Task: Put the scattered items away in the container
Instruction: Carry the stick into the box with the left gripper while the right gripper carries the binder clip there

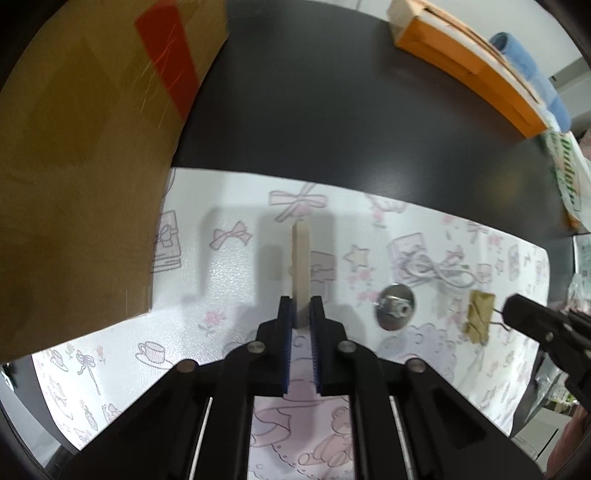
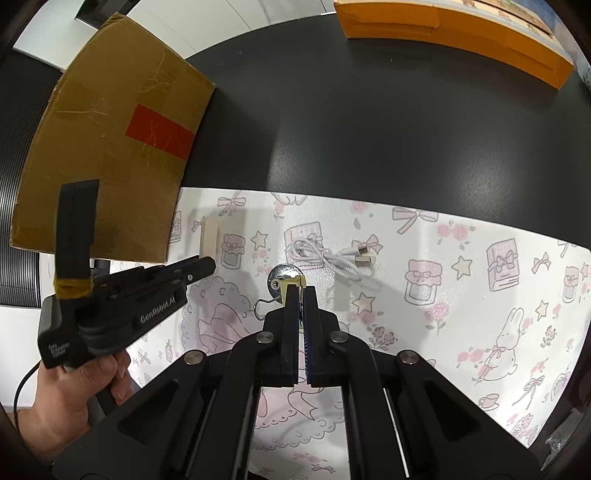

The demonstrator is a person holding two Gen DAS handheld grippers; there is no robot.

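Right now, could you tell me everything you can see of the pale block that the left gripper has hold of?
The pale block is a slim, beige, rectangular piece that looks like wood or rubber, with flat faces and square edges. Its near end sits between the blue ribbed pads of the left gripper, which is shut on it. It lies on or just above the patterned white mat, close beside the cardboard box; contact with the mat cannot be told.

A white mat [image 2: 369,332] is showing pink bows, roses and jars over the black counter [image 2: 369,129]. The brown cardboard box [image 2: 110,147] is wearing red tape, beside a white cable [image 2: 332,258] and orange box [image 2: 461,29].
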